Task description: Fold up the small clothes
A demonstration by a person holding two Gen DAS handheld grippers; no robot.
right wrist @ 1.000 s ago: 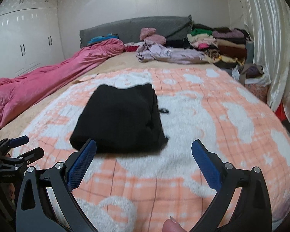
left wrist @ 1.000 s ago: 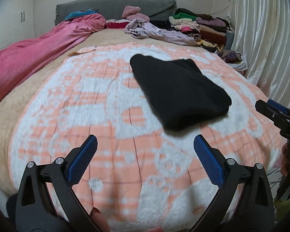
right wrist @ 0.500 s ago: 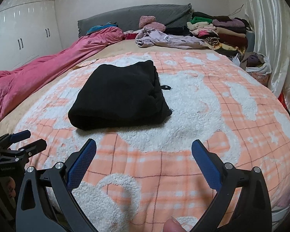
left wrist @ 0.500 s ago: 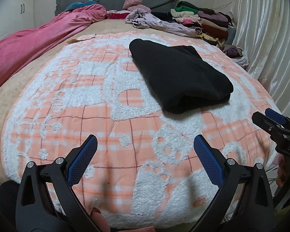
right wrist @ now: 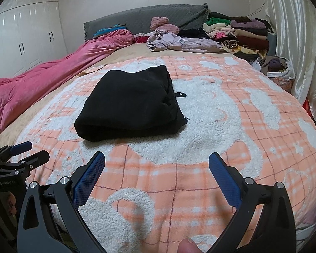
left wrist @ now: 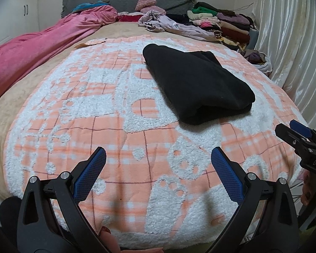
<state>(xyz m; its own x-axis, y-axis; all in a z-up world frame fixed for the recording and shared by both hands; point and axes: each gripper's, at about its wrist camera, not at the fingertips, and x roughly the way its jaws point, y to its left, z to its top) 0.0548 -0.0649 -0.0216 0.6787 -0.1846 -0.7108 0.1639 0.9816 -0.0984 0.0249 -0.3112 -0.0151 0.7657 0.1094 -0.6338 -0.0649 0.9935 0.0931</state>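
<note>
Black folded garment [left wrist: 197, 84] lies on orange-white blanket [left wrist: 107, 113]. Left claw [left wrist: 158, 160] and right claw [right wrist: 157, 162] both released, near bed edge, apart from garment.

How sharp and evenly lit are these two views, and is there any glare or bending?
Left wrist: black folded garment sharp, fisheye curves the blanket, corners dark. Right wrist: sheen on wardrobe doors and curtain; near blanket soft.
</note>
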